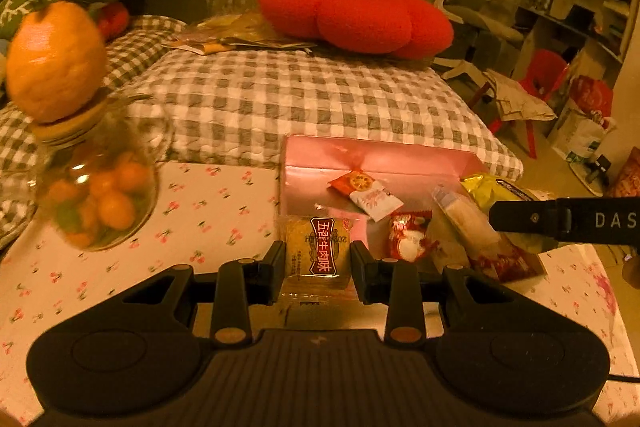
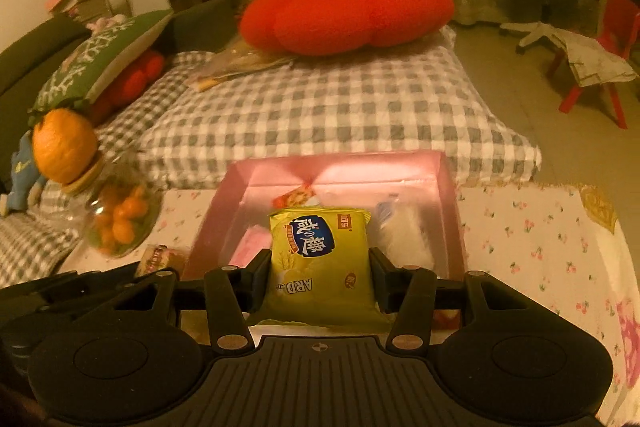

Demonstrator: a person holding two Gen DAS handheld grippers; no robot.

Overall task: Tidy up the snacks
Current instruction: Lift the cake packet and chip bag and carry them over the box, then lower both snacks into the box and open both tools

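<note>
My left gripper [image 1: 318, 255] is shut on a clear biscuit packet with a red label [image 1: 320, 251], held just at the near left edge of the pink box [image 1: 380, 155]. The box holds several snack packets: an orange-and-white one [image 1: 366, 191], a red-and-white one [image 1: 410, 235] and a long white one [image 1: 466, 215]. My right gripper [image 2: 320, 267] is shut on a yellow-green cracker packet [image 2: 320, 259], held over the near part of the pink box [image 2: 448, 187]. The right gripper's finger [image 1: 560, 219] shows at the right of the left wrist view.
A glass jar of small oranges [image 1: 96, 195] with an orange on its lid stands left of the box on the floral tablecloth [image 1: 208, 211]; it also shows in the right wrist view [image 2: 116, 219]. Behind lie a checked cushion [image 1: 304, 99] and a red tomato pillow [image 1: 352, 11].
</note>
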